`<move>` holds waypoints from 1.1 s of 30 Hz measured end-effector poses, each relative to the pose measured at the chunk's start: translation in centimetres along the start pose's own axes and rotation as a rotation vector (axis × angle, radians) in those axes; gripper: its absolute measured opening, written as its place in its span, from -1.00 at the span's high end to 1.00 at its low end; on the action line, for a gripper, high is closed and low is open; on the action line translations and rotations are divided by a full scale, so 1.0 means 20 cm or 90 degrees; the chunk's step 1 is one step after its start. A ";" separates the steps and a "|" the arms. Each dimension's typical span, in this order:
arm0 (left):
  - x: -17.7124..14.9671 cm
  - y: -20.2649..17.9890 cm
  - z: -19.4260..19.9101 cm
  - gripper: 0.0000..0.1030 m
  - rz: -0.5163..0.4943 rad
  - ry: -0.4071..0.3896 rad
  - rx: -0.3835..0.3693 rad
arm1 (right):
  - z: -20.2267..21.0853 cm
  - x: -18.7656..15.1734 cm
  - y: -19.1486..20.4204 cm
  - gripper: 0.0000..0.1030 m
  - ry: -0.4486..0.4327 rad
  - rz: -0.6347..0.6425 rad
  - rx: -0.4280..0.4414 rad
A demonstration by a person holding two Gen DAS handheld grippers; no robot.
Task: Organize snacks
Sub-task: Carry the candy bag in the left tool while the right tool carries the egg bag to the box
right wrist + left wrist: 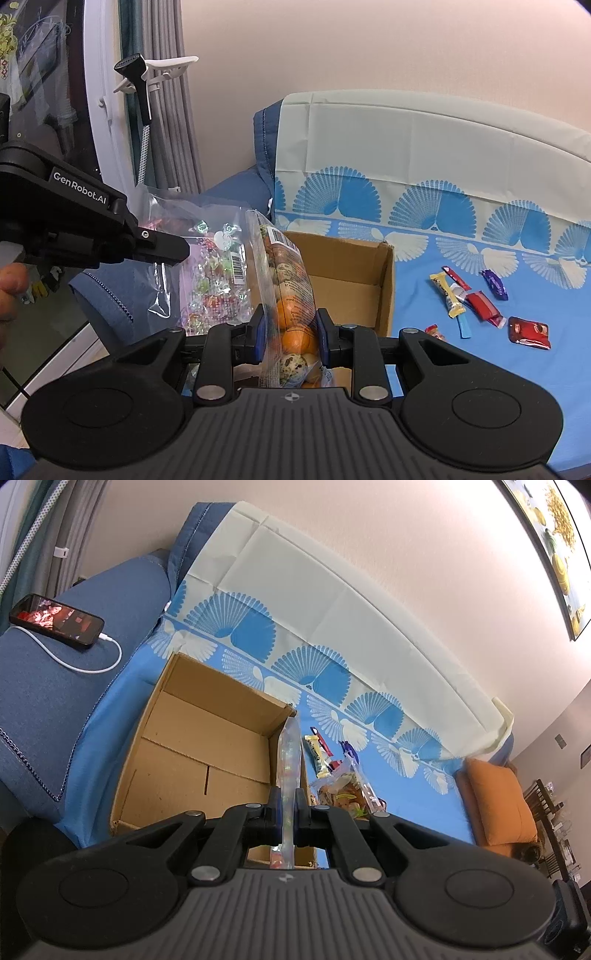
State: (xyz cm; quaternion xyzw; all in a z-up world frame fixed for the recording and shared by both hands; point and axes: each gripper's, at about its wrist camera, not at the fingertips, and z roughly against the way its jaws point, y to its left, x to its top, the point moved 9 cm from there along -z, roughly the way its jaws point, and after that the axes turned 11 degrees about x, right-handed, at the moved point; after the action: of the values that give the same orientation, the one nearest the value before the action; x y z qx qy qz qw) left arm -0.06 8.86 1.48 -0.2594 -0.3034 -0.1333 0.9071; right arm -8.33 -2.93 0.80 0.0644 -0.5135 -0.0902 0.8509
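An open cardboard box stands on the blue patterned sofa cover; it also shows in the right wrist view. My left gripper is shut on a clear bag of wrapped candies, held edge-on above the box's right wall; the same candy bag and left gripper show in the right wrist view. My right gripper is shut on a clear bag of orange and speckled egg-shaped sweets, held above the box's near edge. Several small wrapped snacks lie on the cover to the right of the box.
A phone on a white charging cable lies on the blue sofa arm to the left. An orange cushion sits at the sofa's far right. More snack packets lie beside the box. Curtains and a clothes steamer stand left.
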 end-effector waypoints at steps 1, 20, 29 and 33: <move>0.00 0.00 0.00 0.90 0.000 0.001 0.000 | 0.00 0.00 0.00 0.45 0.001 0.000 0.001; 0.05 0.05 -0.09 0.90 0.002 0.013 0.032 | -0.07 0.01 -0.03 0.45 0.012 0.000 0.000; 0.18 0.07 -0.22 0.90 0.002 0.004 0.044 | -0.22 0.04 -0.07 0.45 0.026 -0.004 -0.002; 0.21 0.07 -0.29 0.90 0.003 0.010 0.046 | -0.30 0.04 -0.10 0.45 0.036 -0.011 -0.004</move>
State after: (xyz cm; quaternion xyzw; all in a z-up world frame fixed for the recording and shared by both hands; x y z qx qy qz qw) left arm 6.54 6.47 -0.41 -0.2264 -0.3000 -0.1224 0.9186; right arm -2.87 -4.93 -1.67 0.0686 -0.4882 -0.0976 0.8645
